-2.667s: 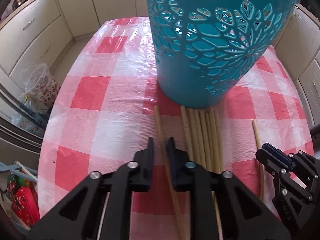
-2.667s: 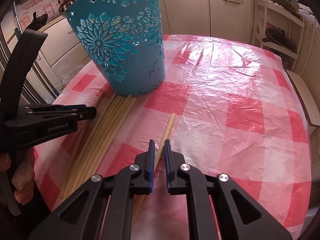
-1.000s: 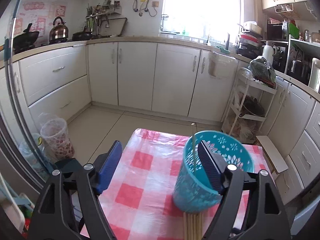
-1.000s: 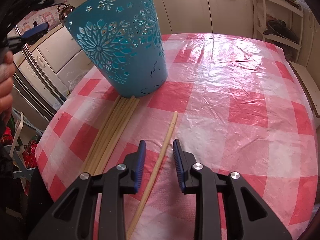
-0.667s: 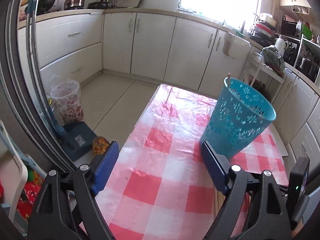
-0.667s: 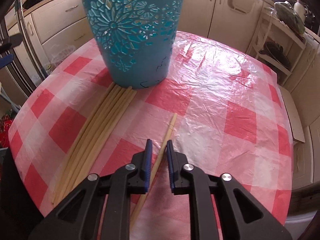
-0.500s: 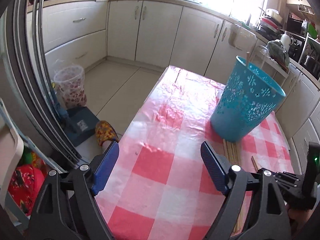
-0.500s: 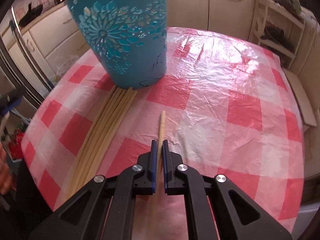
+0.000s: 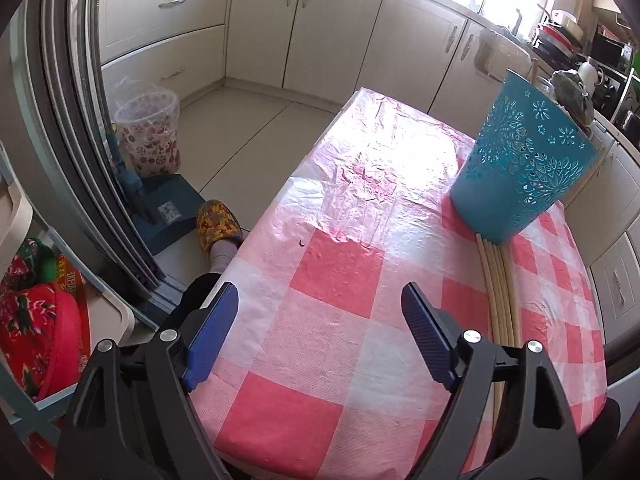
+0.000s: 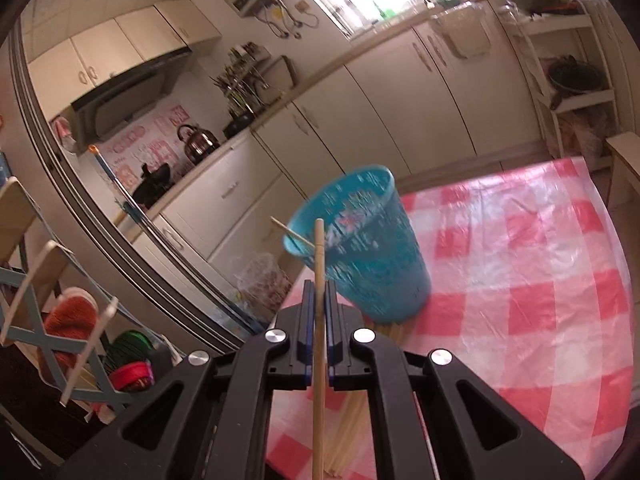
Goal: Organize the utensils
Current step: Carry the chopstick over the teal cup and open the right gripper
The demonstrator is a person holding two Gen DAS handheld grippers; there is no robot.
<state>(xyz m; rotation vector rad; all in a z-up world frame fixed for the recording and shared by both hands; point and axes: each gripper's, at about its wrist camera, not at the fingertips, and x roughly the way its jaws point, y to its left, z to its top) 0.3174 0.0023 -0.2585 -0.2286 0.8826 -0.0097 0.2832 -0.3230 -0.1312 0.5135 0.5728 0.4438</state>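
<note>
A teal perforated basket stands on the red-checked tablecloth; it also shows in the right wrist view. One chopstick sticks out of its rim. A row of several wooden chopsticks lies on the cloth by the basket's base. My left gripper is open and empty above the table's near left part. My right gripper is shut on a single chopstick, held upright, lifted above the table in front of the basket.
Cream cabinets line the far wall. A patterned bin and a blue dustpan stand on the floor left of the table. A person's slippered foot is by the table edge. A folding rack stands at the left.
My right gripper closed on the lone chopstick and lifted it off the cloth, tilting up toward the basket. My left gripper, open, pulled back and left from the basket.
</note>
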